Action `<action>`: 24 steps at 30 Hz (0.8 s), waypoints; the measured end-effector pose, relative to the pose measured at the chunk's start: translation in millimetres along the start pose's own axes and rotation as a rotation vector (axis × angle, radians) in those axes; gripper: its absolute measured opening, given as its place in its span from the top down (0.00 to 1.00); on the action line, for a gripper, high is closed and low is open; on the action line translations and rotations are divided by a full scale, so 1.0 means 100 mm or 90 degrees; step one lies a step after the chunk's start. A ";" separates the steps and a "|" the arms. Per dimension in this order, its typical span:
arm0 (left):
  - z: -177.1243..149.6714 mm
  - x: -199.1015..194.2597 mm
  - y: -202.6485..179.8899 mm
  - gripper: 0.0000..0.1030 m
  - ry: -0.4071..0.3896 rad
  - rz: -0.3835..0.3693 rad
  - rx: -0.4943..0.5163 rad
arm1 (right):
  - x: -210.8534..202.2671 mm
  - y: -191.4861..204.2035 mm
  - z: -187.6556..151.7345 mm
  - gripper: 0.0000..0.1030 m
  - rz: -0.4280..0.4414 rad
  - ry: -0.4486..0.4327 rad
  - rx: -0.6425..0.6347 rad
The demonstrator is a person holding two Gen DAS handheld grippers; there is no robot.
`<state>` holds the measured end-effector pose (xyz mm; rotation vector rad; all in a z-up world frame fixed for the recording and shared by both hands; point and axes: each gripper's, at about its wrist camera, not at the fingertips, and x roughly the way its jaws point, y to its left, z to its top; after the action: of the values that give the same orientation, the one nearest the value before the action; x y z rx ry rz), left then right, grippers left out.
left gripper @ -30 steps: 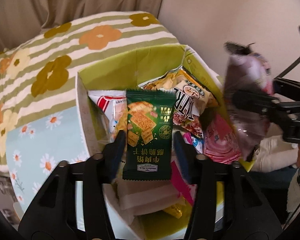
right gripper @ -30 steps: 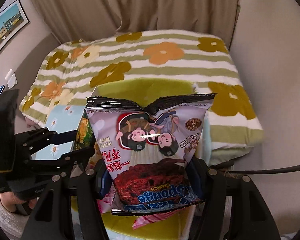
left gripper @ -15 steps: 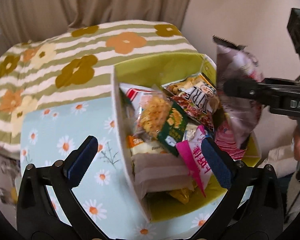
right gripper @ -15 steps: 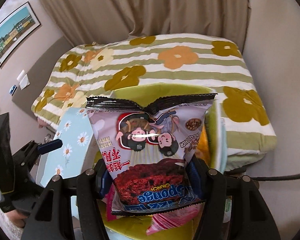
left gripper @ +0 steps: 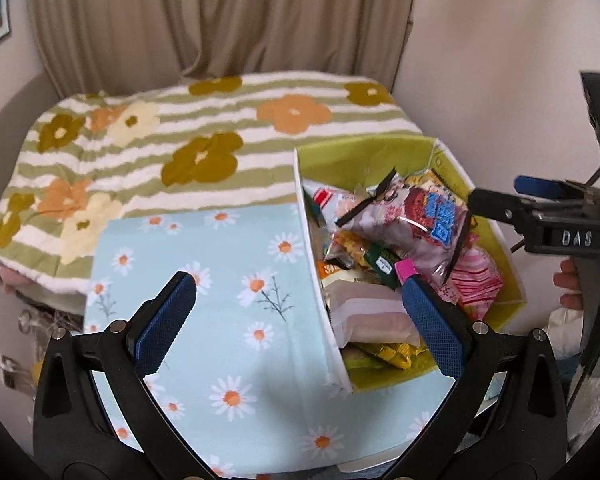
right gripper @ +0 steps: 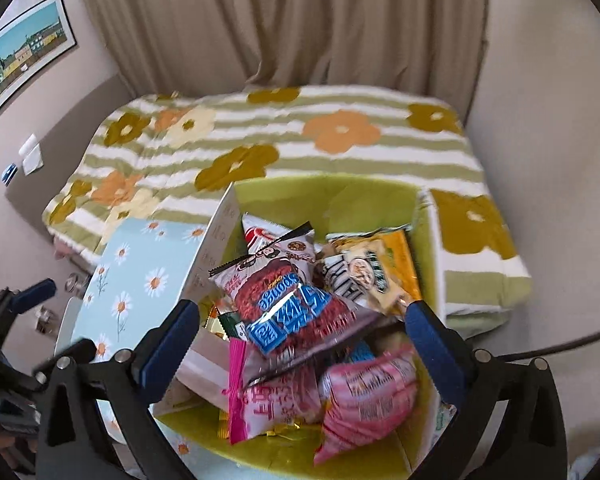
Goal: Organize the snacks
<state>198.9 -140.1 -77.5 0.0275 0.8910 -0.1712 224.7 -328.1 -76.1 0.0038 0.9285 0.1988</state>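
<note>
A green-lined fabric box (left gripper: 364, 160) (right gripper: 332, 196) with a blue daisy outside holds several snack packets. A purple chocolate sponge-cake packet (right gripper: 284, 300) (left gripper: 412, 216) lies on top of the pile, free of any gripper. My right gripper (right gripper: 300, 320) is open and empty just above the box; its fingers (left gripper: 536, 188) show at the right of the left wrist view. My left gripper (left gripper: 296, 316) is open and empty over the box's left wall. A green cracker packet (left gripper: 376, 256) lies among the snacks under the purple one.
The box stands against a bed with a striped flower blanket (left gripper: 204, 148) (right gripper: 340, 136). Pink packets (right gripper: 364, 388) and a yellow packet (right gripper: 376, 268) fill the box. A curtain (right gripper: 300, 20) hangs behind, and a wall is to the right.
My left gripper let go of the green cracker packet into the box and pulled back left. My right gripper opened and dropped the purple sponge-cake packet onto the pile.
</note>
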 end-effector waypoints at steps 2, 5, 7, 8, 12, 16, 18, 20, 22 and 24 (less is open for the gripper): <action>-0.02 -0.21 0.03 0.01 -0.030 0.001 0.010 | -0.22 0.07 -0.09 0.01 -0.019 -0.033 0.005; -0.09 -0.51 0.08 0.01 -0.072 0.022 0.014 | -0.54 0.21 -0.21 0.01 -0.045 -0.078 0.002; -0.14 -0.68 0.12 0.01 -0.091 0.030 0.016 | -0.75 0.32 -0.29 0.01 -0.057 -0.100 0.003; -0.18 -0.78 0.14 0.01 -0.100 0.029 0.016 | -0.86 0.38 -0.34 0.01 -0.060 -0.115 0.003; -0.40 -1.21 0.26 0.01 -0.138 0.035 0.003 | -1.29 0.73 -0.60 0.01 -0.076 -0.164 -0.018; -0.67 -1.62 0.38 0.01 -0.179 0.048 -0.009 | -1.60 1.03 -0.90 0.01 -0.097 -0.211 -0.019; -0.83 -1.82 0.45 0.01 -0.200 0.051 -0.013 | -1.70 1.12 -1.04 0.01 -0.098 -0.223 -0.004; -0.98 -1.99 0.52 0.01 -0.222 0.057 -0.019 | -1.76 1.20 -1.16 0.01 -0.109 -0.232 0.004; -1.08 -2.11 0.56 0.01 -0.238 0.060 -0.023 | -1.81 1.29 -1.27 0.01 -0.113 -0.241 0.006; -1.18 -2.20 0.61 0.01 -0.250 0.060 -0.028 | -1.83 1.36 -1.35 0.01 -0.109 -0.246 0.010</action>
<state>-17.6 -39.0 16.2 -0.0053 0.5002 -0.0652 -11.6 -237.2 0.2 -0.0221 0.5419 0.0291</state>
